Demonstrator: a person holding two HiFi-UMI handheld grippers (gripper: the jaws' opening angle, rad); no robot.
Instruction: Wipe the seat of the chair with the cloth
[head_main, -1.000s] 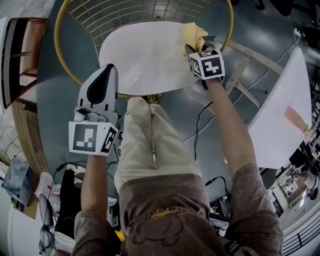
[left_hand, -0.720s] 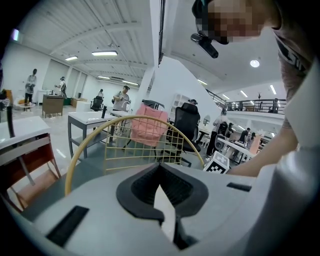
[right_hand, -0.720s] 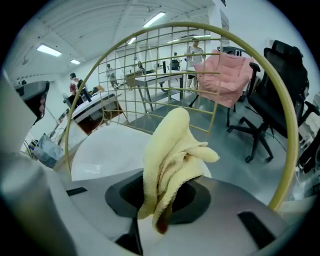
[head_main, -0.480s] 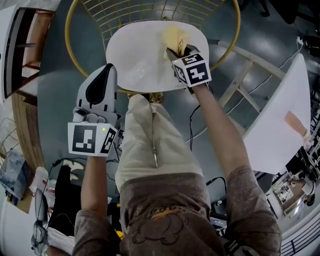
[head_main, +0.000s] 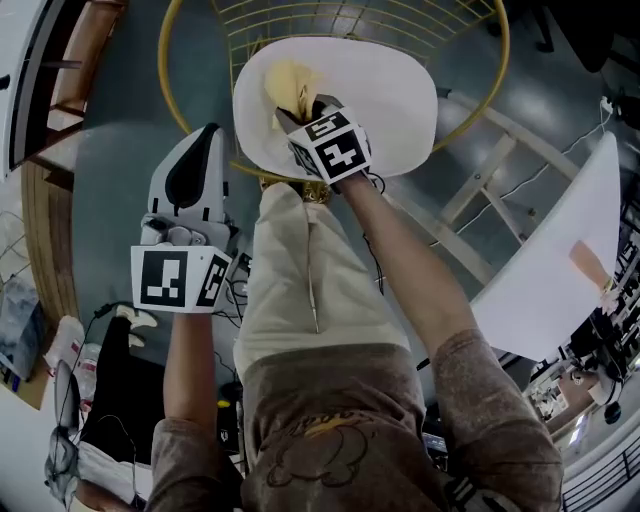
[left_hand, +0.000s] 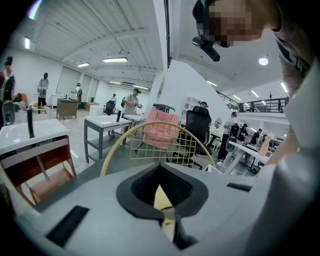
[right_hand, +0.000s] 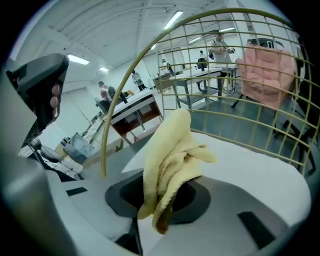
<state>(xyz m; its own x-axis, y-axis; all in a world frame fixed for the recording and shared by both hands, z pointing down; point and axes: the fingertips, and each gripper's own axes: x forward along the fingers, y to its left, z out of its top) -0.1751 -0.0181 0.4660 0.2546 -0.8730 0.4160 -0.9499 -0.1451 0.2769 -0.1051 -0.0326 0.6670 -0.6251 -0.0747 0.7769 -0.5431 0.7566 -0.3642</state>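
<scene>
The right gripper (head_main: 299, 106), clamping the cloth (head_main: 289, 84), is pressing it on the seat (head_main: 390, 90) as the left gripper (head_main: 207, 135) is hanging closed nearby.

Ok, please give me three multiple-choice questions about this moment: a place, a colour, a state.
1. Where is the cloth? A) on the floor B) on the white seat C) over the backrest
2. What colour is the chair frame? A) gold B) black C) red
3. How is the left gripper? A) open B) shut on the cloth C) shut, empty
Answers: 1 B, the right gripper holds it on the seat; 2 A, the wire is gold; 3 C, its jaws meet with nothing between.
</scene>
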